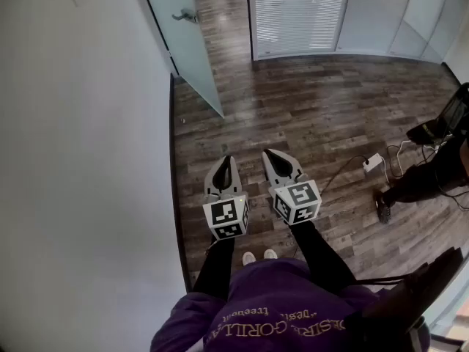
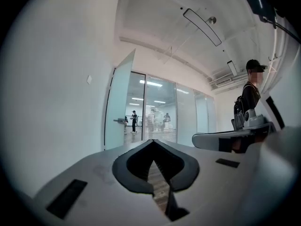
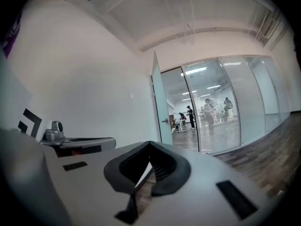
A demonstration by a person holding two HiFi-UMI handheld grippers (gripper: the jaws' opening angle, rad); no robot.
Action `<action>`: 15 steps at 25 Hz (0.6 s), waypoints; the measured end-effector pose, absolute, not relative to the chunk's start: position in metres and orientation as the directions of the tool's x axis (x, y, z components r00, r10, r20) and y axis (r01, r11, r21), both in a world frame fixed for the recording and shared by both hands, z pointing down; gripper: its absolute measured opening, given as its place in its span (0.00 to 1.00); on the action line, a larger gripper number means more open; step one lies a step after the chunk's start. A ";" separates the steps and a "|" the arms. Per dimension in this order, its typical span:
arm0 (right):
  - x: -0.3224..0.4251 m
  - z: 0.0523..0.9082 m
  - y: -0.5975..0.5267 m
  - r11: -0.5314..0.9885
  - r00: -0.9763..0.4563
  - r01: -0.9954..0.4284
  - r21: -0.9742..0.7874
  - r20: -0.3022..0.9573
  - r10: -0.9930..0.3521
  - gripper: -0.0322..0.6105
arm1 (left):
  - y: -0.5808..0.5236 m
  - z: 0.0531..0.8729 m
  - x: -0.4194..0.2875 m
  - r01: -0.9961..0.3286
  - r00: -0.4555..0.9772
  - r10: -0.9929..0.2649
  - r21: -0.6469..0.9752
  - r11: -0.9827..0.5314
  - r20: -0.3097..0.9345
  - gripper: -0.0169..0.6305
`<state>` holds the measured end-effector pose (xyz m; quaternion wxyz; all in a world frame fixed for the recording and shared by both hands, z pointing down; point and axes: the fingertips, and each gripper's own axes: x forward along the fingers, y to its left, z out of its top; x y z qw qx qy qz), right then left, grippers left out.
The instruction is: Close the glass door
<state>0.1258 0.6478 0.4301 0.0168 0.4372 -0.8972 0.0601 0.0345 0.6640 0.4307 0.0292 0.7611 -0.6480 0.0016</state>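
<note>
Wood floor [image 1: 315, 116] underfoot, white wall [image 1: 80, 160] at left. Glass door [image 1: 187, 46] ajar well ahead, handle [image 1: 187, 15] seemingly untouched. Left gripper [image 1: 225, 161] and right gripper [image 1: 270, 155] level, fingers closed on nothing. Closing not begun; approach and push remain.

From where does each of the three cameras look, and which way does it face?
Head view: on the head, steeply down at the wooden floor; left gripper, right gripper and purple shirt show.
Left gripper view: on that gripper, level toward the glass door; its shut jaws show.
Right gripper view: the same, on the right gripper.
All share the open glass door.
</note>
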 end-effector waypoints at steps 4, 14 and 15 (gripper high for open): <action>0.123 0.430 0.648 0.613 -0.620 -0.784 -0.094 0.083 -0.780 0.04 | 0.664 0.431 0.034 -0.986 0.160 -0.986 0.046 -0.158 0.042 0.02; 0.117 0.428 0.649 0.616 -0.623 -0.781 -0.105 0.054 -0.780 0.04 | 0.664 0.432 0.029 -0.986 0.158 -0.987 0.053 -0.156 0.039 0.02; 0.117 0.427 0.648 0.615 -0.623 -0.781 -0.110 0.050 -0.781 0.04 | 0.664 0.432 0.029 -0.986 0.158 -0.987 0.054 -0.156 0.038 0.02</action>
